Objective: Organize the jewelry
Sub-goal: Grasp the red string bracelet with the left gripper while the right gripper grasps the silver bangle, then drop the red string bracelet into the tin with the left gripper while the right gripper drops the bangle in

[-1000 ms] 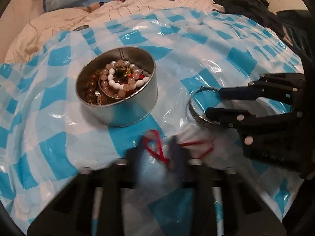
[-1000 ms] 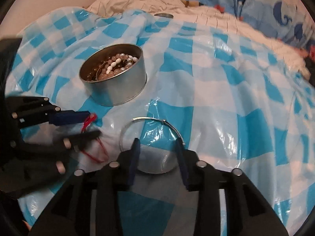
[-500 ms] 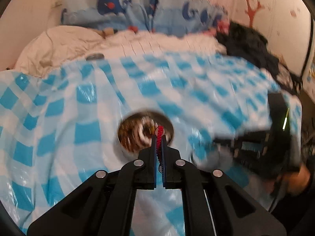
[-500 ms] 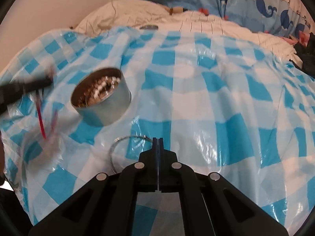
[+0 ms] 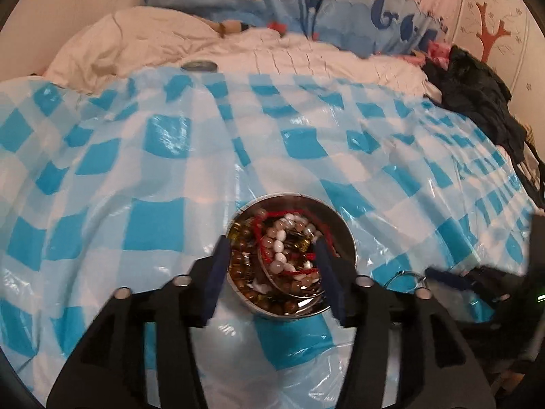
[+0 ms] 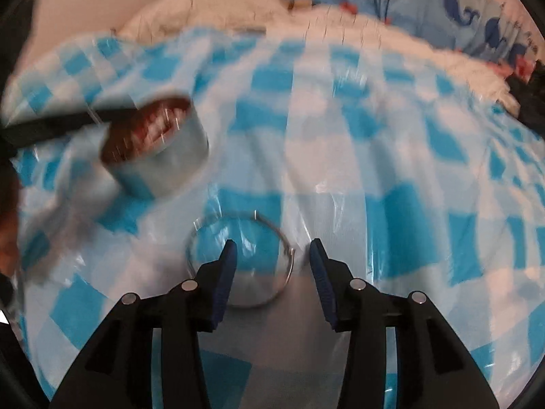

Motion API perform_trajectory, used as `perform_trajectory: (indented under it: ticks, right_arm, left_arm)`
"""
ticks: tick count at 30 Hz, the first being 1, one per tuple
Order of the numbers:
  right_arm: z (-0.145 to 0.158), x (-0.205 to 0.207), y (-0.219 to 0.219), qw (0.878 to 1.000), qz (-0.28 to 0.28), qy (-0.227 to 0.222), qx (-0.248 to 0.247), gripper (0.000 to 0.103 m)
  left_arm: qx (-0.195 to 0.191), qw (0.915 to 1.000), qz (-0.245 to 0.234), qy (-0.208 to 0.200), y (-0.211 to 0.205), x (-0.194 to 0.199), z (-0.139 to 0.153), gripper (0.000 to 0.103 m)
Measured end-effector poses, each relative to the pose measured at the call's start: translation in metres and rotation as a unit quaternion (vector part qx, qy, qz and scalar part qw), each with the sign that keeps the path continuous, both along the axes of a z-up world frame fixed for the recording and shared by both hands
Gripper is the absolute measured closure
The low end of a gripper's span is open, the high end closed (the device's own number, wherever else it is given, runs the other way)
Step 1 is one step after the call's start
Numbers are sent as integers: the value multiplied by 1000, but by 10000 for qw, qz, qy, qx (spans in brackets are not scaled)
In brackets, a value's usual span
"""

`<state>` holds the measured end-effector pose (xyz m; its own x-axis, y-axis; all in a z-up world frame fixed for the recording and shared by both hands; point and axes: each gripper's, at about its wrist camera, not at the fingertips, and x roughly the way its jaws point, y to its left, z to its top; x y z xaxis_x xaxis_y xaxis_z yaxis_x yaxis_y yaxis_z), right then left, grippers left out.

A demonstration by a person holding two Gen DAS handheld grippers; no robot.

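The left gripper (image 5: 272,266) is hovering over the tin (image 5: 347,242), its jaws opening with nothing pinched; the red cord (image 5: 260,238) is lying on the beads (image 5: 279,248) inside. The right gripper (image 6: 270,266) is opening too, its fingers straddling one side of the bangle (image 6: 286,248), which is lying on the checked sheet (image 6: 340,136) near the tin (image 6: 160,170)

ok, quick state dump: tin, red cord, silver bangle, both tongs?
round tin: upright on the checked sheet, no lid on, full of bead jewelry
red cord: lying in the tin on top of the beads, not gripped
silver bangle: flat on the sheet beside the tin, untouched
left tongs: above the tin, jaws opening, empty
right tongs: over the bangle's rim, jaws opening, nothing gripped
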<state>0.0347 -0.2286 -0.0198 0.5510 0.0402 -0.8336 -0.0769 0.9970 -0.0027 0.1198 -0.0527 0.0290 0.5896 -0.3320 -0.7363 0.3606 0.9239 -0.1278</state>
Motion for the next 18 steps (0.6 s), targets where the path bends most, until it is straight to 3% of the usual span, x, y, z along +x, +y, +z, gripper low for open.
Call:
perform_trajectory:
  ticks: [3,5,14,18]
  right_arm:
    - [3,-3,1,9998,19,-109,-156,96]
    - [8,-5,-1,9998,13,-216,-51,97]
    - [67,-19,35,9865,418,-1562,-248,96]
    - [88,-6,58,9815,604,-1810,-178,96]
  left_arm:
    - [-172,9998,117,-55,16,-11,12,48]
    - [-179,9996,209,-109,27,-19,17,44]
    - [-260,9973,688,-33,84,-39,23,39]
    - [-327,9967,732,-120,91,-41,29,37]
